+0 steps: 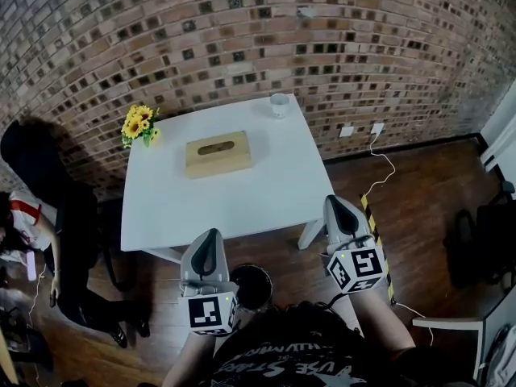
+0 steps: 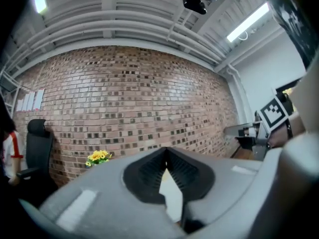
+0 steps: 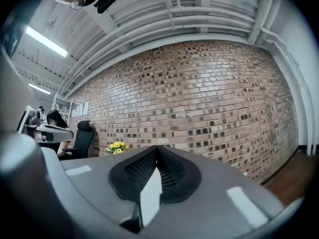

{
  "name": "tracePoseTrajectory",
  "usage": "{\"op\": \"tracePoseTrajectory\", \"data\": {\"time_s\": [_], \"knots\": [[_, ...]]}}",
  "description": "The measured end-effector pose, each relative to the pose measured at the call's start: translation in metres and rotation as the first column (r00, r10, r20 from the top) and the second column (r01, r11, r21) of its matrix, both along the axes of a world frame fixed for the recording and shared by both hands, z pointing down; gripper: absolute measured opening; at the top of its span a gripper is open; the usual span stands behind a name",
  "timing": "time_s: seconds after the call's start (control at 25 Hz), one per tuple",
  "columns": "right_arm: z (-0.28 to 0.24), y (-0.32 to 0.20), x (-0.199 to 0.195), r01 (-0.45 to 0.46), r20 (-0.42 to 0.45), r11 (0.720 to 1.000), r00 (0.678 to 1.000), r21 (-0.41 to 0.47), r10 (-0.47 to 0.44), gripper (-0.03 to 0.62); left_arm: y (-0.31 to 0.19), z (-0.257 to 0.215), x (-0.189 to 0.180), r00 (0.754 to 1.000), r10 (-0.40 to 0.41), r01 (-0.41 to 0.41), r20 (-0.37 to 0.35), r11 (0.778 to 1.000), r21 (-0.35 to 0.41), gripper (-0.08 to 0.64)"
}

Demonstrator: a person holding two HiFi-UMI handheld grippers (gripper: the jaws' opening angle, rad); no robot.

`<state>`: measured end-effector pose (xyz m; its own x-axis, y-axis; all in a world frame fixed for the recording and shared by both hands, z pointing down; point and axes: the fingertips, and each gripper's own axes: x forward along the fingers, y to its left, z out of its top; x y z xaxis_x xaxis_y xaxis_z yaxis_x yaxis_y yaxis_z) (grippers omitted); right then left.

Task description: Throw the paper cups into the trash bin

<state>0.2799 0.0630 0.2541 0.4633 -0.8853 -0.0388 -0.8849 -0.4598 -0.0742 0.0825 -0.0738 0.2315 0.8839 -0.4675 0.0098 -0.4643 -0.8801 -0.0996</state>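
Hovering shut, empty: grey left gripper [image 1: 207,236], grey right gripper [image 1: 336,204]; small white paper cup [image 1: 279,105] at white table [image 1: 242,204] far edge; reaching unopened could topple it off.

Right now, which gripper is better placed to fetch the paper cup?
Right, probably. The right gripper sits further forward, nearer the paper cup across the table; the left gripper is back beside the trash bin. Both have jaws shut, empty.

The paper cup [image 1: 279,105] stands behind the box [image 1: 218,153] on the table [image 1: 242,204], trash bin [image 1: 251,287] before the table.
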Motion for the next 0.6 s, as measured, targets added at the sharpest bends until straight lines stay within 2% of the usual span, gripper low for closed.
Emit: {"op": "tracePoseTrajectory", "data": {"time_s": [0.16, 0.36, 0.6], "knots": [[-0.006, -0.011, 0.009, -0.045, -0.012, 0.999, 0.999, 0.012, 0.045, 0.008, -0.017, 0.006, 0.009, 1.000, 0.031, -0.031, -0.001, 0.999, -0.008, 0.005], [0.003, -0.029, 0.038, -0.088, 0.011, 0.996, 0.996, -0.019, 0.088, 0.008, -0.033, 0.015, 0.030, 0.999, 0.048, -0.048, 0.000, 0.998, -0.032, 0.005], [0.025, -0.086, 0.098, -0.053, 0.070, 0.998, 0.996, -0.024, 0.054, 0.008, -0.071, 0.019, 0.073, 1.000, 0.000, 0.000, 0.002, 0.999, -0.045, 0.005]]}}
